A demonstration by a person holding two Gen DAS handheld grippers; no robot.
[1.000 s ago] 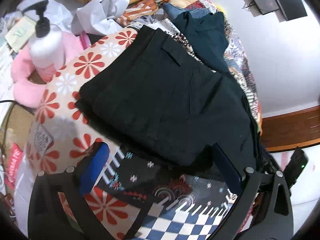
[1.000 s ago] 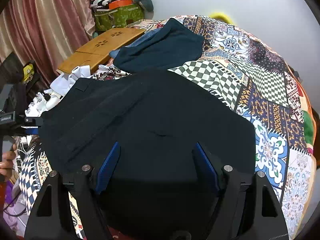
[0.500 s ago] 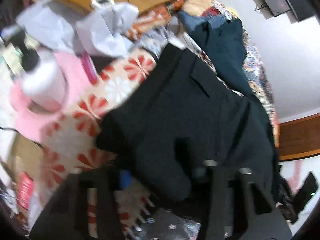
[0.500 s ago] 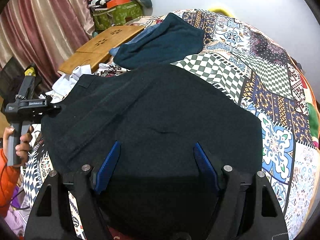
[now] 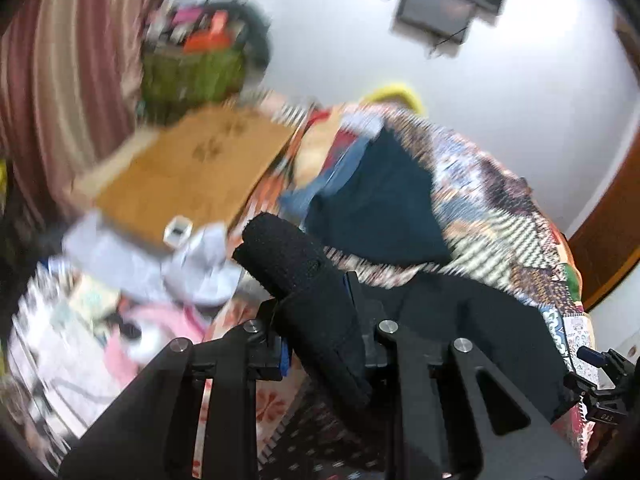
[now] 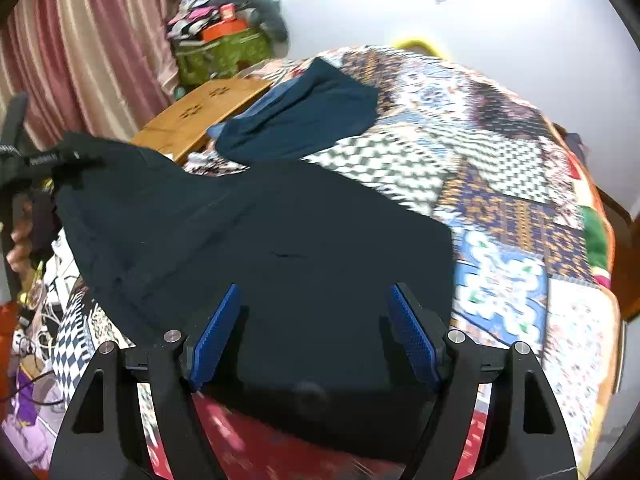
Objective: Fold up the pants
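The black pants (image 6: pixel 280 248) lie folded on the patchwork bedspread (image 6: pixel 512 208). My left gripper (image 5: pixel 320 312) is shut on the pants' left end (image 5: pixel 304 280) and holds it lifted off the bed; a bunched roll of black cloth sticks out past the jaws. The rest of the pants (image 5: pixel 480 320) stretches to the right. In the right wrist view the left gripper (image 6: pixel 60 160) shows at the far left, holding the raised corner. My right gripper (image 6: pixel 316 332) is open, its blue pads (image 6: pixel 216 332) spread over the near end of the pants, gripping nothing.
A dark teal garment (image 6: pixel 304 120) over a blue one lies at the bed's far side. A wooden lap table (image 6: pixel 204 112) stands at the left, white cloth (image 5: pixel 192 264) and pink items (image 5: pixel 152 320) below it. A green bag (image 6: pixel 220 52) and curtain are behind.
My left gripper has closed on the left end of the pants and lifted it up, its view swinging toward the wall. The right gripper has stayed open over the near end.
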